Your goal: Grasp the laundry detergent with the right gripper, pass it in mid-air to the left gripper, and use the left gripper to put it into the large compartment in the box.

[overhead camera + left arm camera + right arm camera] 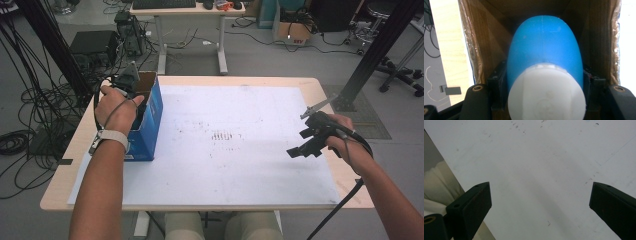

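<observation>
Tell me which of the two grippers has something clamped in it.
The left gripper, down inside the cardboard box, is shut on a blue bottle with a white cap. The right gripper is open over the white table top.

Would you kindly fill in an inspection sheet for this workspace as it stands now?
Surface: white sheet on a wooden table, faint dark smudges mid-sheet.
Job's things: blue plastic bottle with white cap inside an open blue cardboard box at the table's left edge.
Clutter: nothing seen on the sheet.
Grippers: left gripper shut on the bottle inside the box; right gripper open, over bare sheet.
Cables: one trails from each gripper; black bundles on the floor at left.
Surroundings: desk with keyboard, electronics, chair base.
</observation>
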Demonstrator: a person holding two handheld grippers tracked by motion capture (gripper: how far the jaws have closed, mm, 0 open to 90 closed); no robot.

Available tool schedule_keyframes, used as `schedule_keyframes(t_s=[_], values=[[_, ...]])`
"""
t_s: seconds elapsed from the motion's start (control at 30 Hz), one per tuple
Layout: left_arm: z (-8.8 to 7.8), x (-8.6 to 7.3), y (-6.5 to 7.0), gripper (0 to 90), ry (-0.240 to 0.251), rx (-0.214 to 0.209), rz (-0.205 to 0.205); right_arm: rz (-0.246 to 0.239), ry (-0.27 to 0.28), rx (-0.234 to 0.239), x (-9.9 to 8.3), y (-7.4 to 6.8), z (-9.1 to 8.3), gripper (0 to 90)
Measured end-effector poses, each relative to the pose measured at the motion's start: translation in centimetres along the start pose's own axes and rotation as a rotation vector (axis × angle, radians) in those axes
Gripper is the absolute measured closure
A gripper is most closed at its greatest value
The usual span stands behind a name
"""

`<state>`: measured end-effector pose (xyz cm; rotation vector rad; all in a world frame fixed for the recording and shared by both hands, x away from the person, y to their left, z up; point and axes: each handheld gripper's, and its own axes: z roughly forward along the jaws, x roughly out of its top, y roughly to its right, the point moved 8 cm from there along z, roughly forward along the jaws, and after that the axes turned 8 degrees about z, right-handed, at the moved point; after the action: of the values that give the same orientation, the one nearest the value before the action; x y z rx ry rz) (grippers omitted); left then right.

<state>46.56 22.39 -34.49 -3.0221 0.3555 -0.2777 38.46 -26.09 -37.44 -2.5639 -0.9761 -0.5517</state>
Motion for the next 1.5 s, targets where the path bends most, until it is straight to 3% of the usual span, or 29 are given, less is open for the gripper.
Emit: schedule_keyframes(t_s=[1.07,1.17,1.5], values=[[0.17,-0.14,-0.24,37.3,0.003,-0.017,-0.013,0.025,-0.015,0.007,-0.03,-0.21,0.09,4.0],[0.17,-0.15,-0.33,37.1,0.006,-0.014,0.002,0.019,-0.016,0.006,0.0,-0.18,0.05,4.0],[0.1,-0.15,-0.25,28.3,0.022,-0.035,-0.016,0.016,-0.012,0.011,0.08,-0.31,0.11,4.0]])
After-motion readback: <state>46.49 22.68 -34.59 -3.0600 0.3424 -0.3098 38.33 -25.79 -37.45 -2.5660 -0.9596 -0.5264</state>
